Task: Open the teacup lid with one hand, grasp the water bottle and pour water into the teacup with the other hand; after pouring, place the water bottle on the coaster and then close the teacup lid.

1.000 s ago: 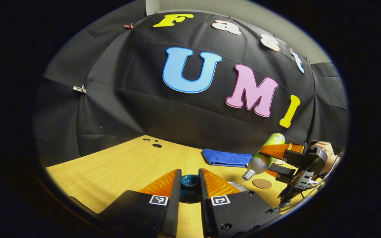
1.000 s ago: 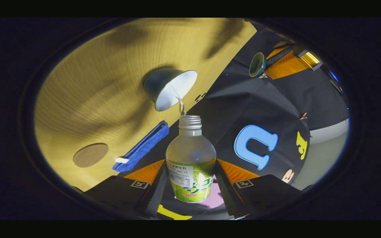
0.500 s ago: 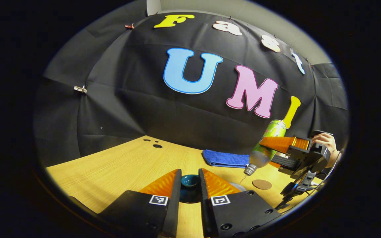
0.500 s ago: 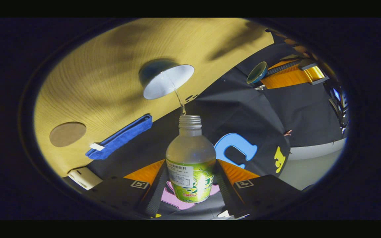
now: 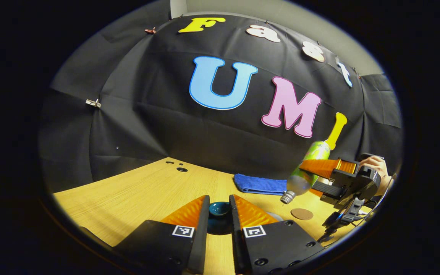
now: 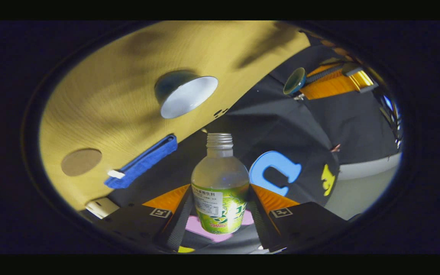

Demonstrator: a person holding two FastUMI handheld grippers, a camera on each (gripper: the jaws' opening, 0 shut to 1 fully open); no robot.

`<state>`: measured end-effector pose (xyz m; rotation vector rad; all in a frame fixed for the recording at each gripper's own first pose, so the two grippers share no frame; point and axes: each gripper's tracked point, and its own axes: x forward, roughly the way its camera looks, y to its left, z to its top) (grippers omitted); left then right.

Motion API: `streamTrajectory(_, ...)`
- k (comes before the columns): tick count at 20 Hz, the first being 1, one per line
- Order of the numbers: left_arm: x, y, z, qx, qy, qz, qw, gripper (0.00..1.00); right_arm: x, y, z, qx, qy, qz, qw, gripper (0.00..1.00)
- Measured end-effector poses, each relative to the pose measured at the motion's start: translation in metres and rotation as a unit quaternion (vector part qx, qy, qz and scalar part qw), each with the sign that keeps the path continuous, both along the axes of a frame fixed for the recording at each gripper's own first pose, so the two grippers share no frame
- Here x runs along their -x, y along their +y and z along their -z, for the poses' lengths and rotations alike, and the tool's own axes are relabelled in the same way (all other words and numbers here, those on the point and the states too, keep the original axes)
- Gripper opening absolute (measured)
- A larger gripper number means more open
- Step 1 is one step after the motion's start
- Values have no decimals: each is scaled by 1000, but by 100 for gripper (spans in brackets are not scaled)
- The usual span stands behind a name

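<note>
Between the right hand-held gripper [image 6: 220, 208] fingers, the clamped water bottle [image 6: 220, 191] is clear, uncapped, green-labelled.

Left gripper [image 5: 219, 214] clamps the teacup lid [image 5: 219, 209] — water bottle [image 5: 304, 172] tilted beyond.

No word or number could be made out. The water bottle [image 6: 220, 179] carried a printed label [image 6: 220, 214] with a pale panel of fine print and larger characters below it, all too small and curved to make out. Square coded marker [image 5: 183, 231] and a second marker [image 5: 253, 231] sat on the left gripper [image 5: 219, 199], one per finger base. The right gripper [image 6: 220, 187] bore the same pair [image 6: 160, 212].
</note>
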<state>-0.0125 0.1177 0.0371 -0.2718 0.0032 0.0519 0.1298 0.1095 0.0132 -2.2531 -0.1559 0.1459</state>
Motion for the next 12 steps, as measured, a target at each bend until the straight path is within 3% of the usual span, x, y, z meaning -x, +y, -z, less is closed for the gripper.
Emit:
streamTrajectory(2,0,2,-1,-2,-1,-3,1000,32,6,-7,22,-135,52,23,989,78)
streamTrajectory(3,0,2,0,-2,-1,-5,1000,32,9,-10,29,-199,70,32,977,79)
streamTrajectory(5,0,2,0,-1,-2,-5,1000,32,19,-18,38,-321,108,52,939,77)
streamTrajectory(6,0,1,0,0,-2,-4,1000,32,27,-14,42,-392,141,61,907,79)
streamTrajectory(7,0,0,1,2,-1,-3,1000,32,35,-8,48,-467,178,67,864,79)
streamTrajectory(9,-1,-2,1,3,0,-2,1000,32,47,0,42,-604,225,69,762,80)
streamTrajectory(12,-2,-5,2,2,1,2,1000,32,44,3,35,-744,254,30,617,80)
